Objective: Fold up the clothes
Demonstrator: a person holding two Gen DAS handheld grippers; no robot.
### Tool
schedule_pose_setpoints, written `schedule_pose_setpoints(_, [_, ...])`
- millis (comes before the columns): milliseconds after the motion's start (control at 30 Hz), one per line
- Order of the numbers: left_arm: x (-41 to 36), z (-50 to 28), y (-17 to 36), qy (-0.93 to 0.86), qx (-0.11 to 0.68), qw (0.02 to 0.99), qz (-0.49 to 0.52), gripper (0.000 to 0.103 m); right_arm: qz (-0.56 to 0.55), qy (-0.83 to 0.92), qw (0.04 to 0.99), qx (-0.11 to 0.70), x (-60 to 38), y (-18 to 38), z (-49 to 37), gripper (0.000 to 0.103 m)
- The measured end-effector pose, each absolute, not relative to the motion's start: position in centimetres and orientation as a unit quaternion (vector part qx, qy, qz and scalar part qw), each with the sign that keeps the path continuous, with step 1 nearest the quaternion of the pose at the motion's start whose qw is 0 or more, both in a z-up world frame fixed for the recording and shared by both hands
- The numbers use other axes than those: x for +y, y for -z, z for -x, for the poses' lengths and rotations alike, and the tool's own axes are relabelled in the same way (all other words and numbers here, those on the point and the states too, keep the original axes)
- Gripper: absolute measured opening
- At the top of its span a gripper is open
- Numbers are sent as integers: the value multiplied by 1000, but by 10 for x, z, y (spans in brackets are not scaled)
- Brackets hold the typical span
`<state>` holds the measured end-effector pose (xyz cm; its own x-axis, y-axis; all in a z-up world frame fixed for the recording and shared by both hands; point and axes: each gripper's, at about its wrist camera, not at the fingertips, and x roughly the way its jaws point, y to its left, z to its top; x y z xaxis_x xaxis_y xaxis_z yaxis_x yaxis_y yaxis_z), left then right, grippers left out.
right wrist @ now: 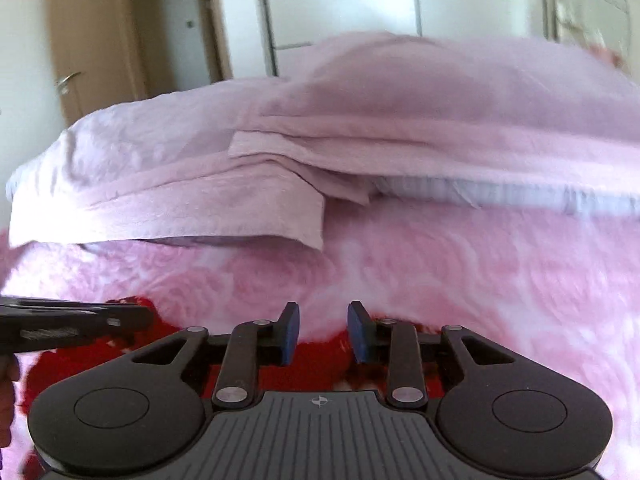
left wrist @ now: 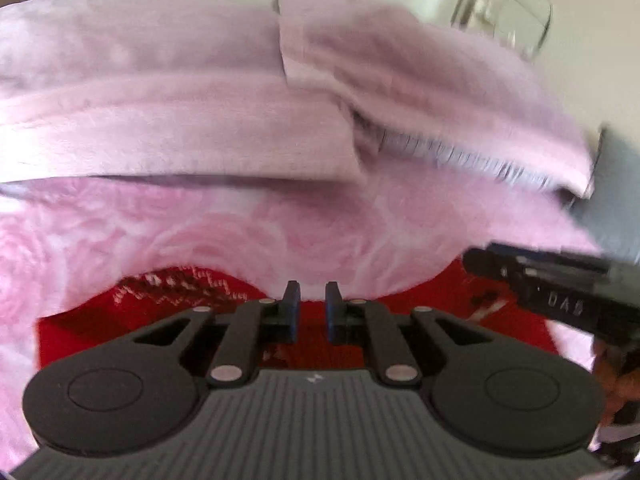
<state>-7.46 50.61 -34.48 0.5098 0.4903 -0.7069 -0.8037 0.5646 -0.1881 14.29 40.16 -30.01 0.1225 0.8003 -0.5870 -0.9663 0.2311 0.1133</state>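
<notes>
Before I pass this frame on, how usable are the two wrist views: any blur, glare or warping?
Left wrist view: motion smear across the folded lilac towel, sharper on the left gripper; fisheye bends the pink rose blanket. Right wrist view: towel fringe smeared, white cupboard doors washed out, right gripper crisp over the red garment.

The only readable lettering stands on the side of the right gripper (left wrist: 568, 300) as it shows in the left wrist view: raised characters that look like "DAG" or "0A9" (motion blur leaves it unsettled which). White stitched marks run across the red garment (left wrist: 176, 284) in the same view, too blurred to read as letters. A small cross-in-circle sign sits at the top middle of the ribbed grey body of the right gripper (right wrist: 318, 401) in its own view.
</notes>
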Motion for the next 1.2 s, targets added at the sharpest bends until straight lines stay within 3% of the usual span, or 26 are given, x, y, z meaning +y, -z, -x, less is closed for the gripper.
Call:
schedule_pose_setpoints(167, [504, 95, 367, -391, 283, 834, 266, 7, 222, -586, 714, 312, 416, 363, -145, 31])
schedule_pose_setpoints(367, [484, 118, 328, -395, 247, 840, 279, 5, 170, -581, 732, 313, 378, 326, -154, 31])
schedule_pose_setpoints(433, [468, 115, 333, -377, 280, 841, 270, 6, 144, -593, 728, 313, 361, 314, -152, 31])
schedule_pose_setpoints(500, [457, 108, 351, -377, 331, 828, 251, 12, 173, -602, 707, 329, 356, 323, -141, 31])
schedule_pose_setpoints(567, [455, 113, 353, -392, 318, 823, 261, 12, 242, -586, 689, 352, 362, 350, -132, 31])
schedule_pose_setpoints(767, [423, 129, 319, -411, 271, 836, 243, 9, 198, -595, 709, 323, 331, 319, -122, 31])
schedule_pose_setpoints(967, [387, 119, 344, -411, 359, 813, 203, 10, 243, -597, 677, 355, 313, 343, -111, 31])
schedule_pose_setpoints(1200, [347, 152, 316, -442, 346, 790, 248, 10, 209, -597, 681, 369, 260, 305, -111, 31])
